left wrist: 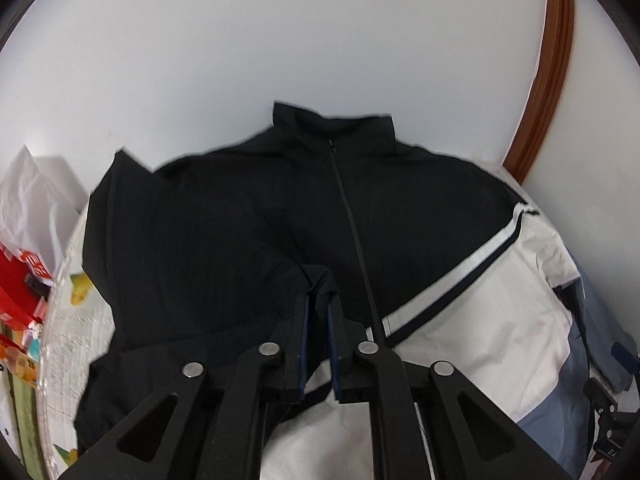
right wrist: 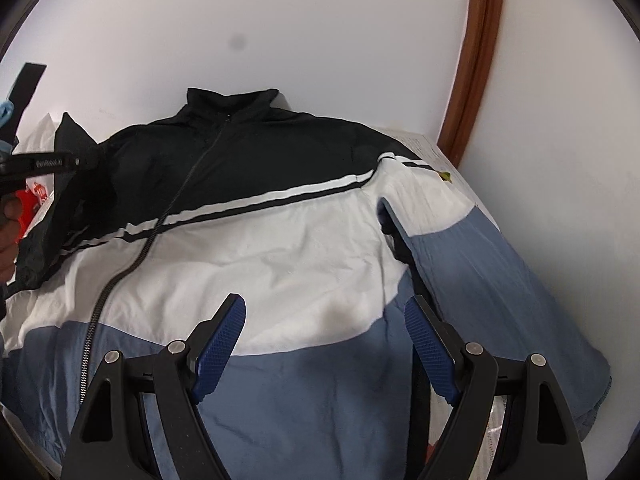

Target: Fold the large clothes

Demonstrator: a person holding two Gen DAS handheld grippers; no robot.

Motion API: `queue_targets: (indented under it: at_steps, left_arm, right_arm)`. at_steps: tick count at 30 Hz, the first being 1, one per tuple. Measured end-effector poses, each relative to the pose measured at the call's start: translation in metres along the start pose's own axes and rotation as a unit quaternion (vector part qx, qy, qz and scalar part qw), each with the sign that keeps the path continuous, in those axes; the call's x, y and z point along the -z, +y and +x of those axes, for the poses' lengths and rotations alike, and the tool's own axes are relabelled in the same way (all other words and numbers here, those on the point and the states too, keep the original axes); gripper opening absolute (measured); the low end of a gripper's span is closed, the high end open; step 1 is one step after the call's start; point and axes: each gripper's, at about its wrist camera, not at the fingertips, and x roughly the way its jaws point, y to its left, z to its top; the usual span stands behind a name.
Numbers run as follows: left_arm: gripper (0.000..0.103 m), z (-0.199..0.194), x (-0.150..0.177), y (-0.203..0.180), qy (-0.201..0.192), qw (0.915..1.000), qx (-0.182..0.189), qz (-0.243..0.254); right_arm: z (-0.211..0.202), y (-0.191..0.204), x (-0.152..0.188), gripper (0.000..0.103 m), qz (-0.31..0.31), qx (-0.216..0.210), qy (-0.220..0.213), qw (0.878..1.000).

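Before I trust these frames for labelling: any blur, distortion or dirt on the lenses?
Left wrist view: strong fisheye bending of the door frame, jagged smear along the jacket edges, black vignette corners. Right wrist view: same curvature, sharper fabric detail, a small grey spot on the wall, possibly lens dirt; soft, even light, no glare.

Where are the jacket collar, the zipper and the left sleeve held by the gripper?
collar [right wrist: 234, 106], right wrist view, on its black front.
zipper [right wrist: 152, 236], right wrist view, on the teeth midway down.
sleeve [left wrist: 318, 280], left wrist view, on the black fold pinched by the left gripper [left wrist: 317, 308].
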Motion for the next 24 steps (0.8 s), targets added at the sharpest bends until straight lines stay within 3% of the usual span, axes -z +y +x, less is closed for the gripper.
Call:
queue_targets:
  at_steps: [4, 10, 12, 15, 18, 24]
  left_arm:
    - [0.056, -0.004, 0.009, -0.003, 0.017, 0.9995, 0.026, 0.002]
    - [0.068, -0.050, 0.028, 0.010, -0.017, 0.9986, 0.048, 0.017]
    - [0.071, -0.066, 0.035, 0.025, -0.030, 0.9987, 0.040, 0.012]
    - [0.077, -0.088, 0.052, 0.063, -0.047, 0.9988, 0.008, -0.006]
    - [0.079, -0.095, 0.071, 0.104, -0.041, 0.9984, -0.022, -0.032]
    - [0.079, -0.088, 0.123, 0.167, -0.002, 0.9975, -0.035, -0.062]
  right_arm:
    - [-0.002, 0.003, 0.000, 0.081, -0.009, -0.003, -0.001, 1.000]
    - [-0.013, 0.025, -0.013, 0.081, -0.022, -0.026, -0.013, 0.999]
    - [-0.016, 0.038, -0.021, 0.080, -0.032, -0.045, -0.019, 0.998]
    - [-0.015, 0.067, -0.035, 0.068, -0.061, -0.063, -0.027, 0.996]
    - [-0.008, 0.103, -0.052, 0.069, -0.088, -0.098, -0.039, 0.990]
    - [0.023, 0.170, -0.093, 0.073, -0.121, -0.163, -0.046, 0.978]
